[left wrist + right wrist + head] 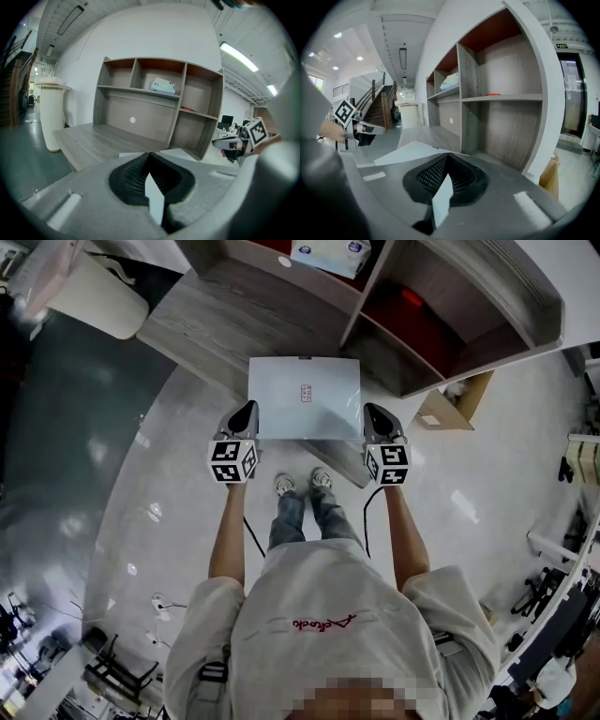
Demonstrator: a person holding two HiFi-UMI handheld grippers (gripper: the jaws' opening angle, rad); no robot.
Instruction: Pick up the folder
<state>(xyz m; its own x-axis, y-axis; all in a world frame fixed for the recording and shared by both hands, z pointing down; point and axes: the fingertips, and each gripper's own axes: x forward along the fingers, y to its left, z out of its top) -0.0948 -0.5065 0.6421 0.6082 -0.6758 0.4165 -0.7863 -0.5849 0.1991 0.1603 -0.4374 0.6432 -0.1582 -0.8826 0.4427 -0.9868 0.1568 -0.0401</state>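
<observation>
My left gripper [247, 409] is closed down on the near left corner of the folder [304, 385], and my right gripper [374, 412] is closed on the near right corner. In each gripper view a thin white edge runs straight into the black pads, with the jaws pinched tight against it.

The folder spans the gap between my two tools, lying flat and roughly level. It hangs over the front edge of the grey wooden desk [216, 324], in front of the shelf unit [422, 324]. I cannot tell whether its far edge touches the desktop or is clear of it.

It looks to me like a light, thin thing: a smooth white cover with some stiffness, since it shows no sag between the two grips. I judge that smooth surface to be slippery, and the pads hold only a small bite at each corner. If my hands drift apart or twist against each other, the cover could bow, crease or slide out. The two near corners suit it well, so long as I move both hands together and keep them level.
</observation>
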